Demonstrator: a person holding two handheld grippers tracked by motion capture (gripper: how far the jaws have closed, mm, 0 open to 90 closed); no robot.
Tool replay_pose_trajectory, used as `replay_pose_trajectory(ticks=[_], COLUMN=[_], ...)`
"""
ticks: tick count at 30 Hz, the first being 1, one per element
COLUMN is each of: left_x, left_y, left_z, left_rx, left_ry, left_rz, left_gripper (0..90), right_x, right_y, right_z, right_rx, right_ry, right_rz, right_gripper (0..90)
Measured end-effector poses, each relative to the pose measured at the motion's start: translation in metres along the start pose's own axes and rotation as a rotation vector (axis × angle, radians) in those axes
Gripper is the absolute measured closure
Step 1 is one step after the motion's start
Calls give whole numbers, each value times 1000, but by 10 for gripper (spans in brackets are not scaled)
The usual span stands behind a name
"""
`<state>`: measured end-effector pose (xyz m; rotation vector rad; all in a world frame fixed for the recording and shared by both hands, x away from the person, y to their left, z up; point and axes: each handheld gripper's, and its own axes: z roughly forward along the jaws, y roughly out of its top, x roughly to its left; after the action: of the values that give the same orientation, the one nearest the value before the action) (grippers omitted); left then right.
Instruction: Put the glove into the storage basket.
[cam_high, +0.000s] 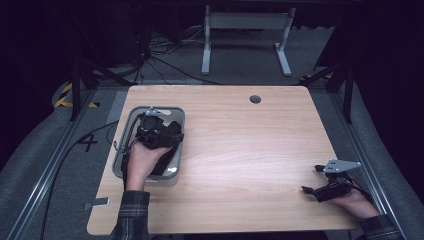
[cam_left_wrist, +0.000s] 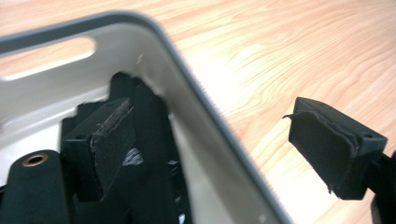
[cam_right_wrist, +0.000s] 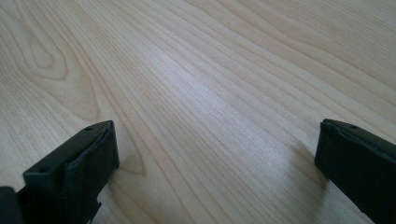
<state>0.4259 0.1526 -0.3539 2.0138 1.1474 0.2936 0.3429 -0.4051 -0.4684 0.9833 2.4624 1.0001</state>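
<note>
Grey bin wall (cam_left_wrist: 210, 126) standing between left tool (cam_left_wrist: 224, 154) jaws, bare table (cam_high: 250, 145) beyond

You are working in a lab-like recording rig: a bare wooden table (cam_high: 240, 150) framed by aluminium rails (cam_high: 45, 170), loose cables (cam_high: 150, 55) on grey carpet, hazard tape (cam_high: 64, 95), dark surroundings.

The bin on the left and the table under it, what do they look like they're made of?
The bin: probably moulded plastic, pale grey with a darker rim, smooth and slightly glossy, with rounded corners and a cut-out handle slot. The table: light wood or wood-look laminate; the grain lines look clear, with a soft sheen. Which of the two, the pictures cannot settle.
</note>
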Motion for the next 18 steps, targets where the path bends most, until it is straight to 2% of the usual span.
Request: replay_pose_trajectory(ticks=[8,12,18], left_x=[-30,-44,-70], left_y=[7,8,4], left_z=[11,19,33], left_rx=[-31,-23,-23], left_ry=[-49,-62,-104], left_rz=[34,56,106], left_gripper=[151,151,152], right_x=[0,0,0], right_y=[0,0,0], right_z=[0,0,0], right_rx=[0,0,-3], right_ry=[0,0,-1], right_rz=[0,0,-1], right_gripper=[0,0,0])
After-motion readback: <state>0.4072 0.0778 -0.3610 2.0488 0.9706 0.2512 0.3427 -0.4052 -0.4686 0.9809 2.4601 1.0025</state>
